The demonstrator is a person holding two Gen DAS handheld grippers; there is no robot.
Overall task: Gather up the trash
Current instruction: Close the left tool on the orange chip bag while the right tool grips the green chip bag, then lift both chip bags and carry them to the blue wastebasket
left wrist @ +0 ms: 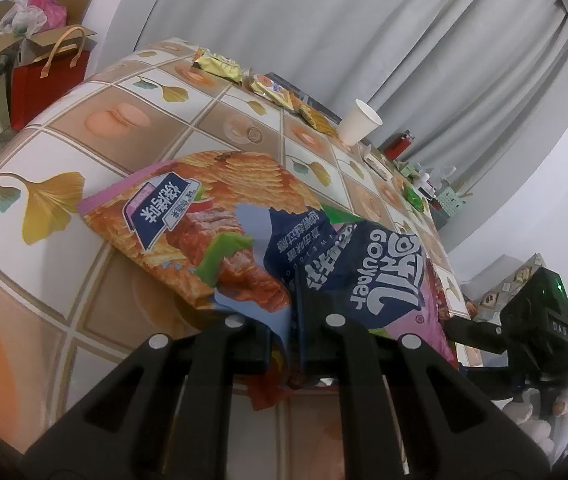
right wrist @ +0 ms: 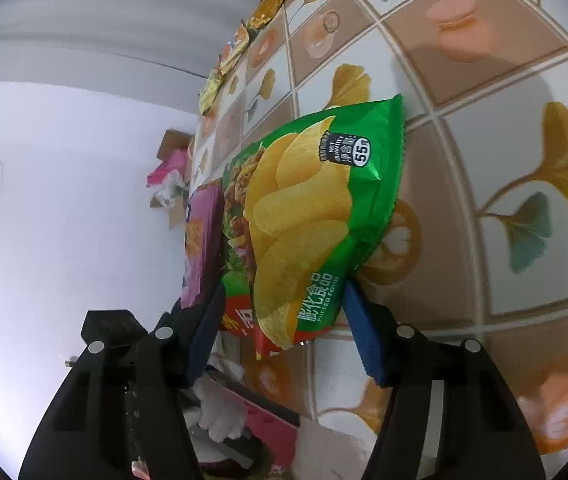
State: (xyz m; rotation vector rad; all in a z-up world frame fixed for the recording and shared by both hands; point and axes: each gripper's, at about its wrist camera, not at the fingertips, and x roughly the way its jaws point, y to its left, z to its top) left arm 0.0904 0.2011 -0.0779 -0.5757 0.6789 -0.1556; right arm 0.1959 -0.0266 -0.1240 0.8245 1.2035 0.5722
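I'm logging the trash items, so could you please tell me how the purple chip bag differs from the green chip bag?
The purple chip bag is crumpled and pinched flat in the shut left gripper; the green chip bag looks puffier and lies between the right gripper's spread pads. The purple one pictures ridged chips, the green one smooth yellow chips. Both lie at the edge of the patterned tablecloth.
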